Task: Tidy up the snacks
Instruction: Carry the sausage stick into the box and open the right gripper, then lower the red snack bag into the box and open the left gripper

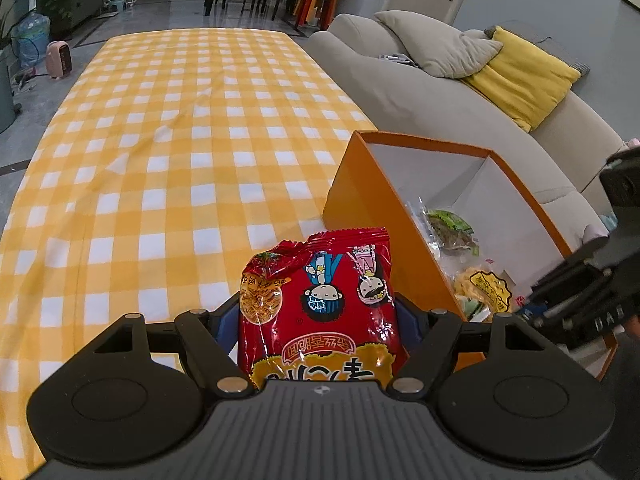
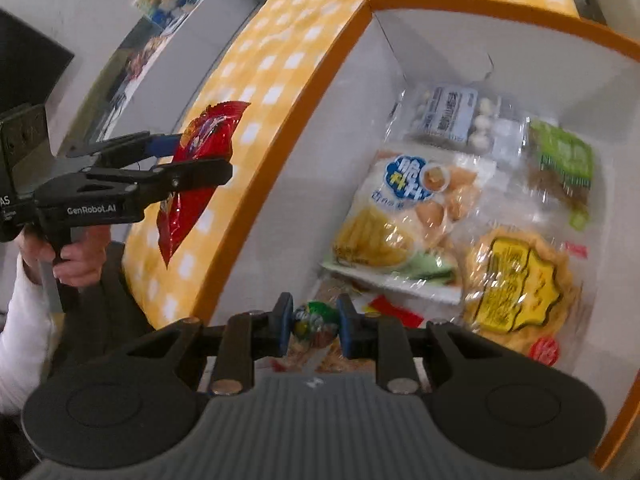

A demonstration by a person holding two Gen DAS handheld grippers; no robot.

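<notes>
The red snack bag with cartoon kids on it sits between the blue pads of the left hand-held gripper, which squeezes it from both sides and holds it up above the desk, just beside the orange box. From the right wrist view, the same red bag hangs down from the left hand-held gripper, and a hand in a white sleeve holds the handle. The right hand-held gripper is over the inside of the orange box, and its blue pads are closed on a small snack pack with green on top. The box has white walls inside and stands on the desk's yellow and white check cloth. In the box lie a yellow round-label pack, a blue-label bag, a green pack and a clear pack of small white balls. A grey sofa with a yellow pillow is behind the box.
</notes>
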